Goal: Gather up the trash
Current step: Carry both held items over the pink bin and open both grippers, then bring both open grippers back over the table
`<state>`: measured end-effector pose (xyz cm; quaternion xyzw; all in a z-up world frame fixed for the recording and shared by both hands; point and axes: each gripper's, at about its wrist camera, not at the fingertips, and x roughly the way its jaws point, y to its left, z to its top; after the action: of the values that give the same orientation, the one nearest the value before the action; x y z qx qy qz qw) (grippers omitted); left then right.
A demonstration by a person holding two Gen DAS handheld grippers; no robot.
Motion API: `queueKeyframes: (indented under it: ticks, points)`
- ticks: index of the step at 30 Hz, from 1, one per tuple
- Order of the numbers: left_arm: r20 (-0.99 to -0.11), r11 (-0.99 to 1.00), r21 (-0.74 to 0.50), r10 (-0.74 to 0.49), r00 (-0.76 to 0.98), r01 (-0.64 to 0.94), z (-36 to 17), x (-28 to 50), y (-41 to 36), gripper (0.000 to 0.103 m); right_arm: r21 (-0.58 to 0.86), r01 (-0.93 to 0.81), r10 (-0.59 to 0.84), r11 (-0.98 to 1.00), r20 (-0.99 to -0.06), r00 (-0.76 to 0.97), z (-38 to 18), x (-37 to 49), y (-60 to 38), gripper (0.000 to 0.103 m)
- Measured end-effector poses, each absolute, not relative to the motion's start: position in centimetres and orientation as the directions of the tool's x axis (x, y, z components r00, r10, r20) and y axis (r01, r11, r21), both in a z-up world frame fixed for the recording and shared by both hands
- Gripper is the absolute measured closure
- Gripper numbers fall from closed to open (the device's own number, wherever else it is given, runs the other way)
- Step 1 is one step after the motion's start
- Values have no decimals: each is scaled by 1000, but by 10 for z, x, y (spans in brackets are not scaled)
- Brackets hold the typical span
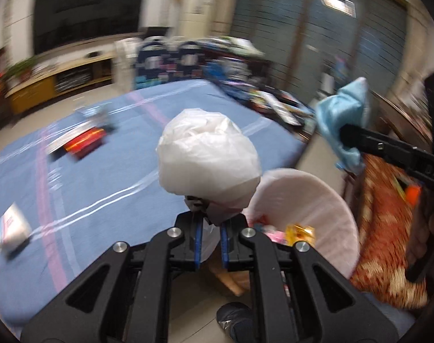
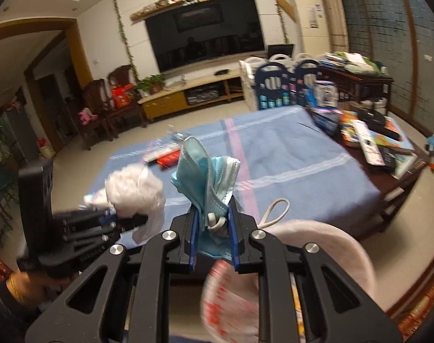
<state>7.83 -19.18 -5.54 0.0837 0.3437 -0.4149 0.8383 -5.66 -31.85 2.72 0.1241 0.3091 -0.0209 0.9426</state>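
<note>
We keep left gripper clamped on tissue, right gripper clamped on mask, releasing only over bin.

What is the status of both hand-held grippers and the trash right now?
Left hand-held gripper shut on white crumpled bag. Right hand-held gripper shut on blue face mask. Pink-lined bin just below both. Nothing in the way.
</note>
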Motion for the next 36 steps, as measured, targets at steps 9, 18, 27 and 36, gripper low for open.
queueKeyframes:
  ticks: [9, 18, 27, 36]
  points:
    - [-788, 419, -8, -562, 253, 908, -104, 49, -287, 31, 159, 276, -92, 948, -693, 715, -17, -92, -360, 31]
    - [-669, 851, -27, -405, 623, 524, -60, 124, -165, 4, 222, 209, -25, 952, -626, 780, -1, -58, -319, 18]
    - [-715, 993, -63, 24, 699, -99, -63, 189, -18, 3, 285, 54, 95, 957, -482, 871, 49, 0, -233, 3]
    - [-732, 980, 66, 177, 658, -190, -77, 192, 12, 3, 233, -48, 195, 971, -662, 724, -11, 64, -152, 3]
